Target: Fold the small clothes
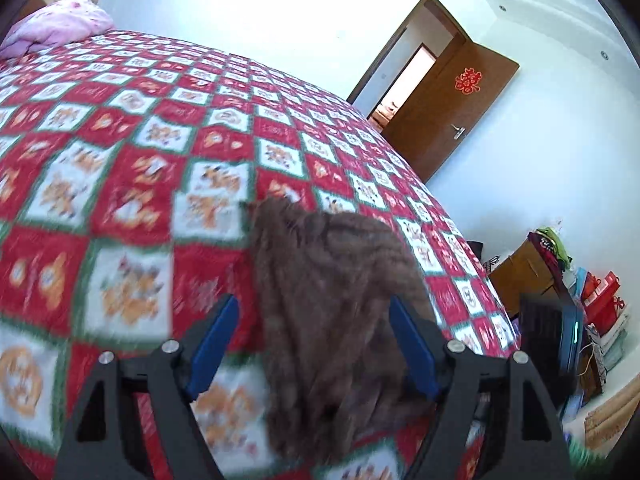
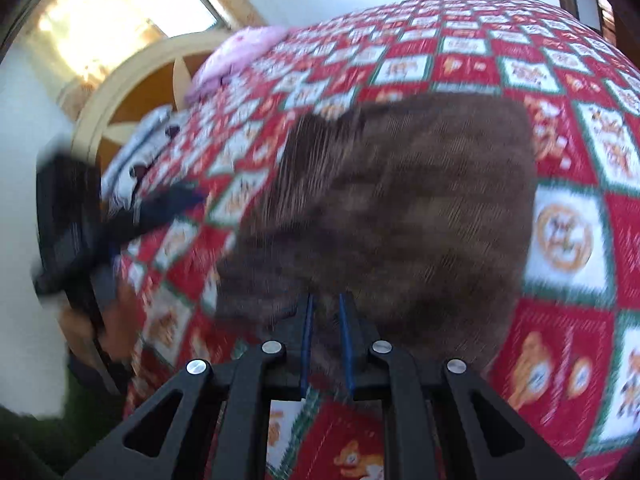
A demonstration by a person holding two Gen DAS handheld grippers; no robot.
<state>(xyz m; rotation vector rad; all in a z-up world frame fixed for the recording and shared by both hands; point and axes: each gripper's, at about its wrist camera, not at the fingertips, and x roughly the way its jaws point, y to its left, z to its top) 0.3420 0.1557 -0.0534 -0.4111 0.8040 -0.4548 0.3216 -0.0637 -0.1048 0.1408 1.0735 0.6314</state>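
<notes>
Nearest the left wrist camera, the left gripper [image 1: 314, 322] is standing wide, its blue pads clear of the brown garment [image 1: 336, 320] lying between and beyond them on the patterned bedspread [image 1: 120, 152]. In the right wrist view, the right gripper [image 2: 326, 314] is showing only a narrow gap; whether cloth is pinched there, blur is making it impossible to tell. That view alone is showing the brown garment [image 2: 392, 208] spread broadly, with a grey and dark pile of clothes [image 2: 136, 168] at the bedspread [image 2: 568, 216] edge. Only the left view is catching the open wooden door [image 1: 448, 112] and boxes [image 1: 600, 300] by the wall. A pink quilt [image 1: 60, 26] is lying farthest back.
</notes>
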